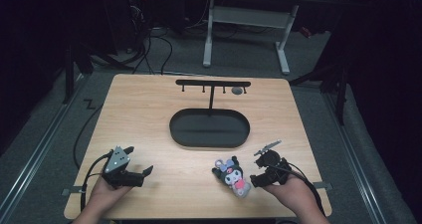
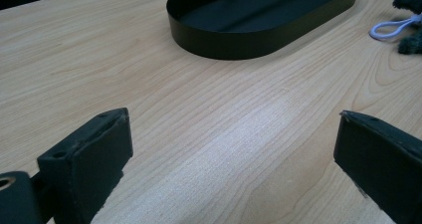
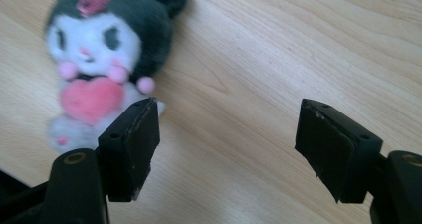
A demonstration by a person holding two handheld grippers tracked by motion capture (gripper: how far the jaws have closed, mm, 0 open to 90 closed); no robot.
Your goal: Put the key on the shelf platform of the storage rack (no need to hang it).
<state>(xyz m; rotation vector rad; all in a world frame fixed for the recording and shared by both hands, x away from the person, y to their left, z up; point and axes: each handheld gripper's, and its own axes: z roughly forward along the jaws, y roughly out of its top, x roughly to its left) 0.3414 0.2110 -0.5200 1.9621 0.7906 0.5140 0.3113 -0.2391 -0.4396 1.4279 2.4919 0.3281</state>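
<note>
Down at the near left corner of the bench [image 1: 149,109], your left hand [image 1: 102,194] holds the left tool [image 1: 141,174] low over the wood, its jaws spread wide with nothing between them. From the left gripper view, that tool [image 2: 234,149] looks along bare bench toward the black oval tray [image 2: 224,45], which lies well ahead of it and apart from it.

Moving toward the middle, the tray [image 1: 209,143] sits flat on the bench, and a black stand [image 1: 213,84] rises from its far side: a thin upright post topped by a crossbar with short pegs hanging under it. A small grey round thing [image 1: 237,90] hangs or sits at the right end of that bar; you cannot tell which from here.

Right of centre and nearer to you lies the plush toy [image 1: 233,175], on its back, dark ears, white face, a pink heart on its chest. A pale loop [image 2: 390,29] at its head shows at the edge of the left gripper view.

Just beside the toy on its right is your right tool [image 1: 259,171], held in your right hand [image 1: 293,191]. In the right gripper view its jaws stand wide apart over bare wood, holding nothing; the toy [image 3: 99,59] lies just beyond the jaw at the left of that view, close to it, though contact cannot be judged.
</note>
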